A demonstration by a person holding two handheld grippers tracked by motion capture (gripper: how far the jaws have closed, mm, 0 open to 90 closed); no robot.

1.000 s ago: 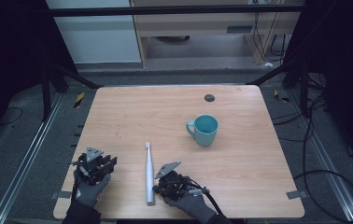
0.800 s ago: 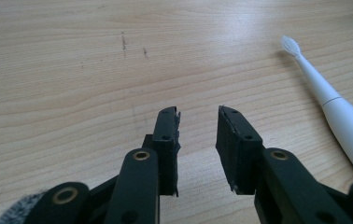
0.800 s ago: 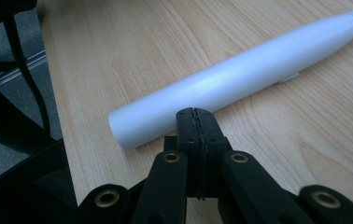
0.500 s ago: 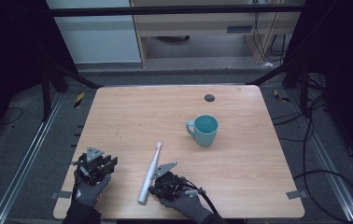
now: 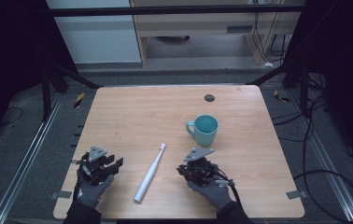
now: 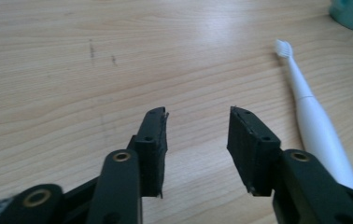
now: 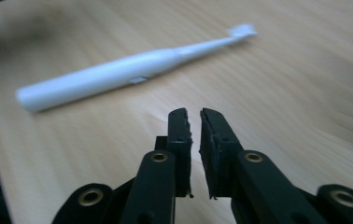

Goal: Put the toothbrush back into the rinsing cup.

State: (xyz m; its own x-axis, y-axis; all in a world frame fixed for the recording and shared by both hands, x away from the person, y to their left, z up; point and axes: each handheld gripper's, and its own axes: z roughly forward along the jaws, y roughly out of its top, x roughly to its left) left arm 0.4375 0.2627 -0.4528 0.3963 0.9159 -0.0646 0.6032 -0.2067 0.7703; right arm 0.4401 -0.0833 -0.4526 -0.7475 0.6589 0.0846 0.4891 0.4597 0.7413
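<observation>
While both gloved hands rest low at the near edge of the counter, the left gripper sits at the near left corner and the right gripper sits right of centre, just in front of the teal mug. White electric toothbrush lies flat on the counter between the two grippers, touching neither, bristle end pointing away toward the mug, handle end near the front edge. Left gripper view: fingers spread with a clear gap, bare wood between them, having just been opening; toothbrush lies off to the right, mug's base at the top right corner. Right gripper view: fingers only slightly parted, a narrow slit, just been opening, nothing between them; toothbrush lies crosswise ahead, its small side button visible, blurred.
</observation>
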